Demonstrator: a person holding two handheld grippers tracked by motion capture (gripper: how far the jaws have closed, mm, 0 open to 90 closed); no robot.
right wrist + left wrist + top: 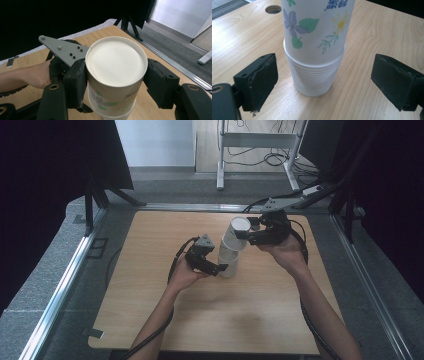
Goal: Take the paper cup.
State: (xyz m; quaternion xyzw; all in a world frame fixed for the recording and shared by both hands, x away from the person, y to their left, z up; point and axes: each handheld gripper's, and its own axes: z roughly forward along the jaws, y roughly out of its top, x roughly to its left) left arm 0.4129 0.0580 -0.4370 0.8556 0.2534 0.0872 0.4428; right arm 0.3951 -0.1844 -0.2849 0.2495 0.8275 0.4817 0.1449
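High view: inverted floral cup [237, 234] atop cup stack [229, 262], axis tilted right.

- The table [150, 310] is being viewed from above and from the person's side, facing forward and down.
- The cup stack [315, 50] is being viewed close up and low from the left gripper, facing across the tabletop.
- The same stack [115, 75] is being viewed steeply downward at close range from the right gripper.

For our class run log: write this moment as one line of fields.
left gripper: open, straddling white ribbed cup stack | right gripper: shut on inverted floral paper cup | wooden table
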